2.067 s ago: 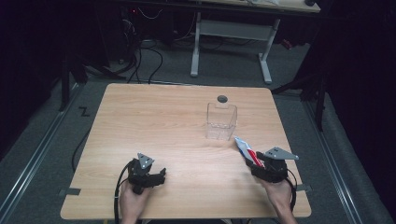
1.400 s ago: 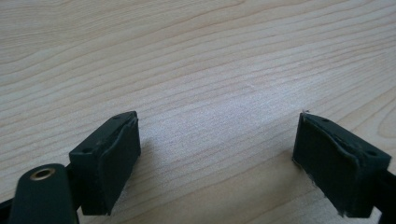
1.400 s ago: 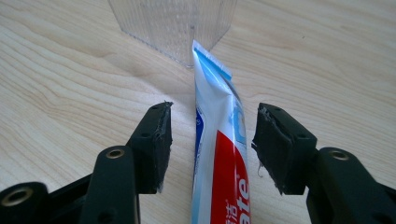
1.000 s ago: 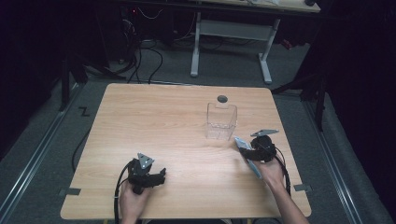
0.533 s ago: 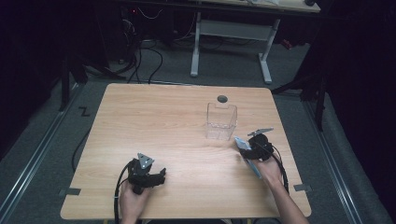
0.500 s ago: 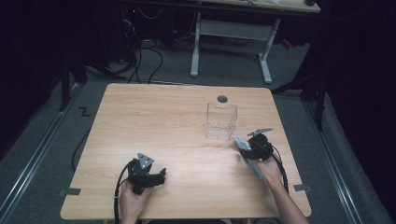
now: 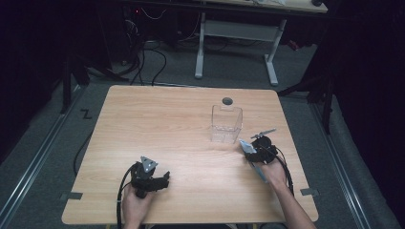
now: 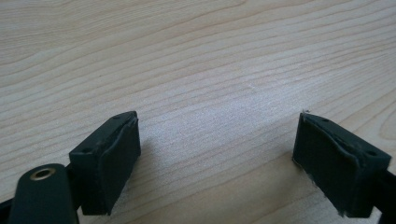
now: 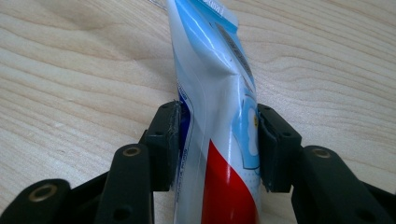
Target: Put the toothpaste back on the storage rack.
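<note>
Toothpaste tube (image 9: 219, 116) pinched between the jaws of the right gripper (image 9: 217, 140), crimped end pointing away over bare wood. Seen from above, held just right of the clear plastic container (image 7: 226, 123), near the table's (image 7: 157, 119) right edge. A moment earlier lay flat nearer the front edge; since lifted and carried toward the container, probably for dropping in. Left gripper (image 8: 217, 149) spread wide over bare wood, resting near the front. Tube's red-and-blue print legible from the right gripper view alone; container's place from above.
</note>
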